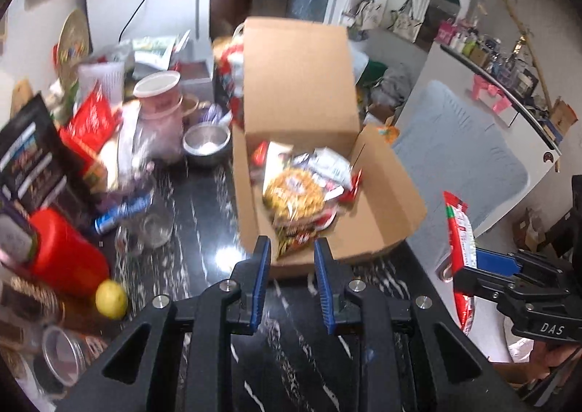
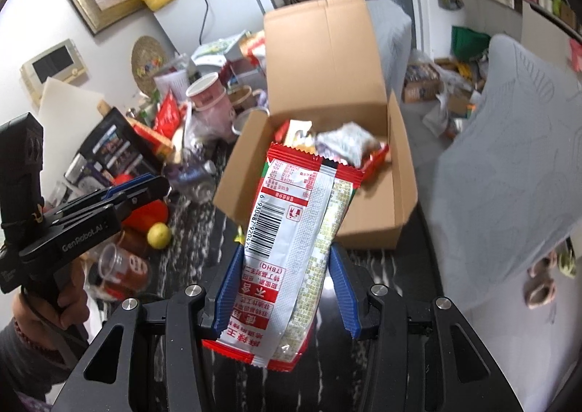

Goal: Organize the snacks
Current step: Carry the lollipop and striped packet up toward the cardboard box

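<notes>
Our right tongs (image 2: 287, 288) clamp a red snack packet (image 2: 294, 230), which hides part of the cardboard box (image 2: 396, 164); our left tongs (image 1: 292, 288) are empty and drawn together, and the counter (image 1: 196, 201) clutter blurs.

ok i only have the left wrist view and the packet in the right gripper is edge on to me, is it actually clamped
Observer: Yes. In the right wrist view the right gripper has both pads pressed on the lower half of the red snack packet.
Operator: which face is toward that camera
Observer: The printed back, the side with the barcode.
Operator: and my left gripper seen from outside
Observer: The left gripper is shut with nothing in it, off to the left of the cardboard box in that view.
</notes>
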Tool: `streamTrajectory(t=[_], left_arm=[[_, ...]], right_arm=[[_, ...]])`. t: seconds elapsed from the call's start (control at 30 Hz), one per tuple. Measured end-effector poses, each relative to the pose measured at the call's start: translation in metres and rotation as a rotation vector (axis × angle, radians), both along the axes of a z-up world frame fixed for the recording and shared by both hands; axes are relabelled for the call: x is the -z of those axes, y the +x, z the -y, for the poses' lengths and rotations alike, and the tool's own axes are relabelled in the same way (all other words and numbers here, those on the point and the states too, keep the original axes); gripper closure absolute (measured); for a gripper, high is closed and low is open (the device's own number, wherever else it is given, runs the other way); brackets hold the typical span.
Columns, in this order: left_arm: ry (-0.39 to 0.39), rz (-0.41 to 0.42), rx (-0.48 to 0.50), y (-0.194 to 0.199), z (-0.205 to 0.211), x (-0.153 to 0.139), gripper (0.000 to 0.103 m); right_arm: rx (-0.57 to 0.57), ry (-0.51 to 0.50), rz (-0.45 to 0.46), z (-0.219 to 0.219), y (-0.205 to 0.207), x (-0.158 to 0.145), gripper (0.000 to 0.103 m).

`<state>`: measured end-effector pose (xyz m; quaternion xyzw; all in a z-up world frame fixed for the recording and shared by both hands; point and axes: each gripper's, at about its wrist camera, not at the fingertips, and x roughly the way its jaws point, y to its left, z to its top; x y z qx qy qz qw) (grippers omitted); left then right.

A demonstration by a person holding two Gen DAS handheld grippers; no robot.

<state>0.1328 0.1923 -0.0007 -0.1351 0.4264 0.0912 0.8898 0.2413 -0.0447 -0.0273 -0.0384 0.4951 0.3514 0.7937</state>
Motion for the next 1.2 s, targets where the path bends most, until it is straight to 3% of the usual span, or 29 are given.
streamTrajectory(t=[0.2,0.5,0.93,1.2], left_arm=[[-0.054,-0.083,-0.069,-0.017,-0.014,0.027,0.079],[-0.077,-0.135,-0.115,-0.029,-0.022,0.055,0.079],[-0.122,-0.212,-0.125,0.000,-0.030,0.108,0.079],[-0.163,-0.264,-0.137,0.025,-0.040,0.149,0.079]], right_arm=[[-0.012,-0.022,-0.045,0.000,-0.012,0.018,0.056],[-0.065,-0.043,-0.071,-0.015,-0.022,0.039,0.056],[-0.099,-0.077,-0.143,-0.034,-0.011,0.078,0.056],[-0.113,-0.136,-0.114,-0.045,0.004,0.099,0.056]])
